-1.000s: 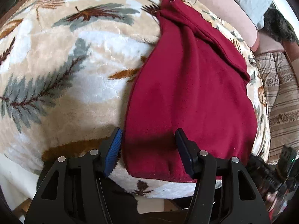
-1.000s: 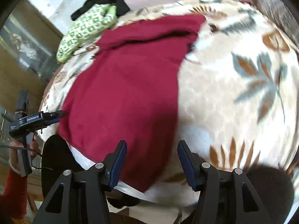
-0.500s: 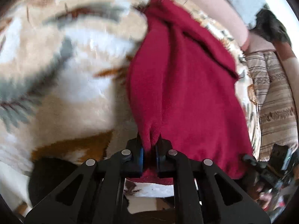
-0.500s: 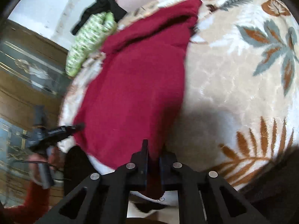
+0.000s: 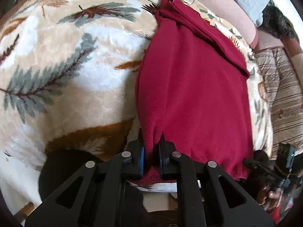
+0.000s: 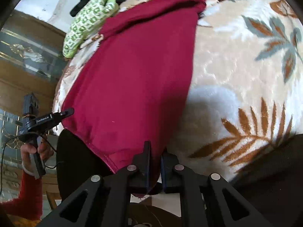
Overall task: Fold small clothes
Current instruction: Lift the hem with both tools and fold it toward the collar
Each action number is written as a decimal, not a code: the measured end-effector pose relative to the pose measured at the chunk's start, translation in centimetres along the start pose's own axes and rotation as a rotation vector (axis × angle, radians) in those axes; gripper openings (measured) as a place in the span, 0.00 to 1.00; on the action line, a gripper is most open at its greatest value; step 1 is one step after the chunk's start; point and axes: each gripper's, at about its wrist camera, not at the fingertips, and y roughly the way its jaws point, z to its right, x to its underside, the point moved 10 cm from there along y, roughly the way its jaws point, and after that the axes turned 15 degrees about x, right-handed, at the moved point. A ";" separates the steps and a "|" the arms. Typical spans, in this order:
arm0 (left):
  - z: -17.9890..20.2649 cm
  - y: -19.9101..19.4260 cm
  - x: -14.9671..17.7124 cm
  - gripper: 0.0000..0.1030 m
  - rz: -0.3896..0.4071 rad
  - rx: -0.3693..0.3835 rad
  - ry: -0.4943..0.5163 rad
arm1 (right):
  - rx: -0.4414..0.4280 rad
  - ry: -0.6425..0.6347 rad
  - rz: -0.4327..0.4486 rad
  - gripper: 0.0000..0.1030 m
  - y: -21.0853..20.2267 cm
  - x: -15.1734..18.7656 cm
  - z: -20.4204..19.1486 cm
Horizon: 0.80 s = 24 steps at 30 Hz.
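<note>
The red garment [image 5: 193, 94] lies lengthwise, running from the blanket's [image 5: 75, 66] near edge toward what may be its folded far end. The left gripper [image 5: 151, 157] and the right gripper [image 6: 155, 162] each pinch a near hem corner; the right's jaws have just eased slightly wider.

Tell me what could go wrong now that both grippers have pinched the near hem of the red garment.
The left gripper holds only a narrow bunch of the red garment, so the fleece could slip out when lifted. The right gripper grips at the very corner, with a similar risk. The far end looks already folded over, so pulling unevenly might undo it or drag the garment across the plush leaf-print blanket.
</note>
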 end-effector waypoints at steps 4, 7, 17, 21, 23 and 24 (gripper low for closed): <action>-0.3 0.3 0.1 0.13 0.004 -0.075 0.040 | -0.021 0.013 -0.005 0.48 0.0 1.0 0.8; -0.6 0.5 0.3 0.13 0.008 -0.106 0.049 | -0.007 -0.018 0.017 0.48 0.0 1.0 0.1; -0.6 0.9 0.3 0.21 0.009 -0.168 0.075 | -0.052 -0.025 -0.004 0.48 0.5 1.7 -1.7; -1.3 1.4 0.5 0.36 -0.003 -0.171 0.049 | -0.060 -0.022 0.018 0.34 0.6 1.3 -2.0; -1.4 1.6 0.5 0.36 -0.006 -0.153 0.043 | -0.078 -0.010 0.021 0.24 0.8 1.1 -1.8; -1.3 1.6 0.5 0.36 -0.008 -0.140 0.050 | -0.097 -0.003 0.018 0.18 0.7 1.0 -1.9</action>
